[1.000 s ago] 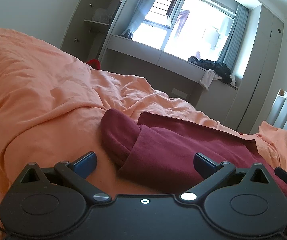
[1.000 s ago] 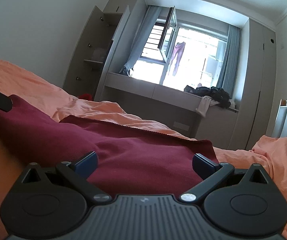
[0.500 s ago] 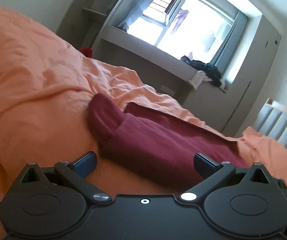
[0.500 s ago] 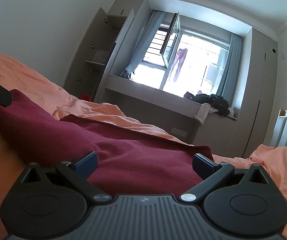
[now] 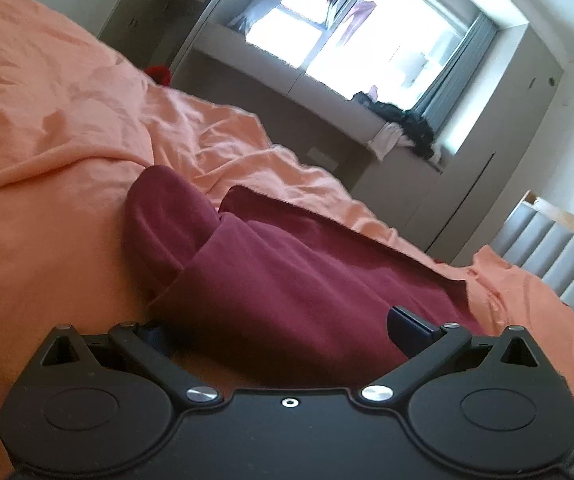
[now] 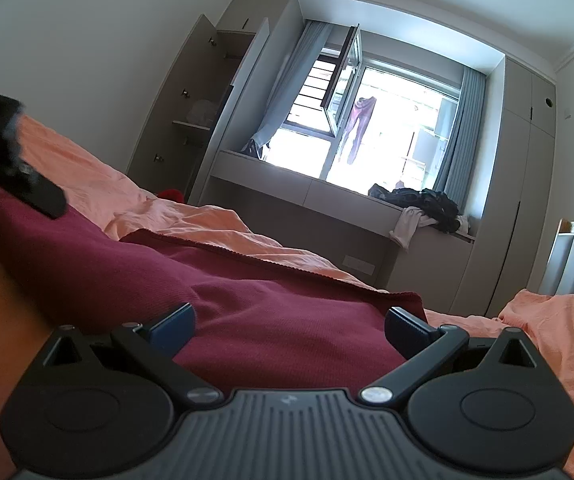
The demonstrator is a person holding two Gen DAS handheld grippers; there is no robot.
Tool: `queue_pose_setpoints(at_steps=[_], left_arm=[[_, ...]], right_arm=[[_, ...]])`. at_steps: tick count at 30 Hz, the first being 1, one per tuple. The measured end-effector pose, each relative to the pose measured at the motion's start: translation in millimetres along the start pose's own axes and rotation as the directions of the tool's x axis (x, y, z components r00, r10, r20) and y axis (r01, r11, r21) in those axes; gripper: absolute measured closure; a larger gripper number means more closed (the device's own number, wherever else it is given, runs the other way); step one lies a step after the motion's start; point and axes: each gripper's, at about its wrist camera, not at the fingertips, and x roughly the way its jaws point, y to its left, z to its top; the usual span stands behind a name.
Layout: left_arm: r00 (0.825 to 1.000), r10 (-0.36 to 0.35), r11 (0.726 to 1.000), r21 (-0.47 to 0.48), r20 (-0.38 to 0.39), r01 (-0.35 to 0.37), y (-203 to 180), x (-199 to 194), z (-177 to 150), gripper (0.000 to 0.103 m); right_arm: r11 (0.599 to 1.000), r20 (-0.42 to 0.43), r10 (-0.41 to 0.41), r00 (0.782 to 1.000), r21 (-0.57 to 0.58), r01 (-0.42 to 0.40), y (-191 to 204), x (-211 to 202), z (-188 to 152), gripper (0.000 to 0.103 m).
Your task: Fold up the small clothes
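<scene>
Both grippers, left gripper [image 5: 283,328] and right gripper [image 6: 289,326], jaws spread wide, straddle the maroon garment [image 6: 247,304]; each should close on one near-edge layer only.

One dark red garment [image 5: 287,280] lies on one orange bedspread [image 5: 47,128] — a single piece of clothing at the centre of both views. Two grippers show: the left gripper [image 5: 283,330] and the right gripper [image 6: 289,326], each with two blue-tipped fingers. At twelve o'clock stands one window [image 6: 371,136] with one garment hanging [image 6: 361,128] outside it — and one heap of dark clothes [image 6: 423,202] on the sill at two o'clock.
</scene>
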Motion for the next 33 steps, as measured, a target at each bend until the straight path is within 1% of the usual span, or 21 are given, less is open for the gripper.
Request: queue_pose_setpoints(at_steps=[2, 5, 7, 9, 11, 14, 17, 23, 28, 33], left_arm=[[1.0, 0.01, 1.0, -0.012, -0.007, -0.01, 0, 7, 5, 0.0], [1.0, 0.016, 0.999, -0.035, 0.008, -0.016, 2, 9, 6, 0.0], [1.0, 0.013, 1.0, -0.025, 0.02, -0.012, 2, 8, 3, 0.001], [1.0, 0.004, 1.0, -0.001, 0.028, -0.004, 2, 6, 0, 0.001], [0.999, -0.003, 1.0, 0.013, 0.034, 0.002, 2, 5, -2, 0.0], [0.999, -0.011, 1.0, 0.02, 0.041, 0.011, 3, 3, -5, 0.001], [0.999, -0.015, 0.999, 0.036, 0.048, 0.013, 3, 1, -8, 0.001], [0.998, -0.009, 0.997, 0.075, 0.061, 0.005, 0, 0, -13, 0.001], [0.998, 0.013, 0.997, 0.071, 0.069, -0.018, -3, 2, -14, 0.0], [0.997, 0.06, 0.996, 0.058, 0.049, -0.063, -12, 6, -11, 0.001]], right_arm=[[1.0, 0.003, 0.009, 1.0, -0.02, -0.009, -2, 0, 3, 0.0], [0.999, 0.014, 0.03, 0.999, -0.044, -0.029, -4, 2, 11, 0.0], [0.999, 0.033, 0.044, 0.998, -0.028, -0.043, -5, 3, 16, 0.0], [0.997, 0.041, 0.074, 0.996, -0.011, -0.073, -4, 5, 20, 0.0], [0.996, 0.017, 0.09, 0.996, -0.028, -0.089, 1, 9, 20, 0.0], [0.996, -0.003, 0.069, 0.998, -0.054, -0.069, 9, 12, 13, 0.0], [0.998, -0.011, 0.063, 0.998, -0.012, -0.063, 9, 13, 9, 0.0], [0.992, -0.051, 0.082, 0.995, 0.103, -0.076, 0, 14, 5, 0.0], [0.993, -0.045, 0.074, 0.996, 0.1, -0.069, 0, 10, 3, 0.0], [0.992, -0.044, 0.074, 0.996, 0.105, -0.069, 0, 10, 3, 0.0]])
